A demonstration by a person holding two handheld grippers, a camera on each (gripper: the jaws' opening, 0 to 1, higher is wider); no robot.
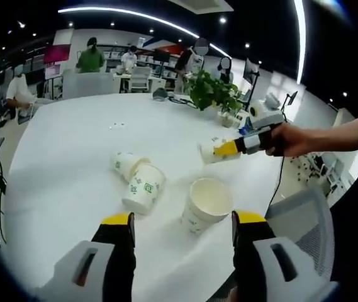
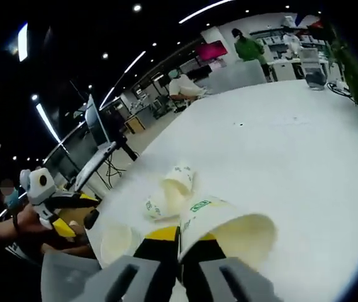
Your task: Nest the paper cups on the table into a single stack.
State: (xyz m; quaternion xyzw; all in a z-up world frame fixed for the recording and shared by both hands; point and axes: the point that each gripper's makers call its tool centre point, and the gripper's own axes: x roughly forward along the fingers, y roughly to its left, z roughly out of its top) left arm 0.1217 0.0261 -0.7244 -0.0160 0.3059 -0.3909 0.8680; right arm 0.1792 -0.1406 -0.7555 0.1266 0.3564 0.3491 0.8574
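Note:
Two white paper cups with green print lie on their sides on the white table (image 1: 65, 151), one (image 1: 128, 165) behind the other (image 1: 144, 187). A third cup (image 1: 207, 204) stands upright just ahead of my left gripper (image 1: 184, 220), whose jaws are open with nothing between them. From the right, my right gripper (image 1: 224, 149) holds a fourth cup (image 1: 210, 151) tilted above the table. In the right gripper view, that gripper (image 2: 180, 242) is shut on the rim of the cup (image 2: 229, 229). Beyond it lie the two cups (image 2: 180, 178) (image 2: 156, 204), with the upright cup (image 2: 117, 242) and my left gripper (image 2: 81, 214) to the left.
A potted plant (image 1: 213, 91) and small items stand at the table's far right. A grey chair (image 1: 298, 207) sits at the near right edge. People work at desks behind the table. A tripod stand (image 2: 112, 151) stands off the table's edge.

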